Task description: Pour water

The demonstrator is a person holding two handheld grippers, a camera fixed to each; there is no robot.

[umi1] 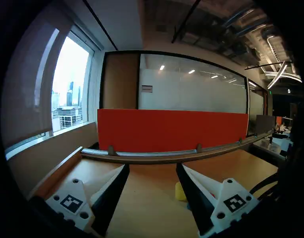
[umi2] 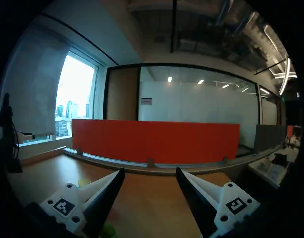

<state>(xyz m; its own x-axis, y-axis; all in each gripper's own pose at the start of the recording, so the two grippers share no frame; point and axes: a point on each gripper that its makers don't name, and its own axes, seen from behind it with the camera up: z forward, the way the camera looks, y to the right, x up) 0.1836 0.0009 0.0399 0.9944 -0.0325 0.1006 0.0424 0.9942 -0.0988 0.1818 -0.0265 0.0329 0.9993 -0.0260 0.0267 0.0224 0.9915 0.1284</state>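
Your left gripper [umi1: 152, 165] and right gripper [umi2: 150, 169] gape empty; the yellow object [umi1: 179, 191] sits half hidden at lower centre, so approaching blind may topple it.

I see a light brown wood table [umi1: 152, 206], a small yellow thing [umi1: 179, 191] on it, half hidden, in my right gripper view a yellow-green bit [umi2: 83, 182] and a green bit [umi2: 108, 231] on the tabletop, too little showing to tell what they are

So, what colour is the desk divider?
The divider is orange-red, clearest in the left gripper view.
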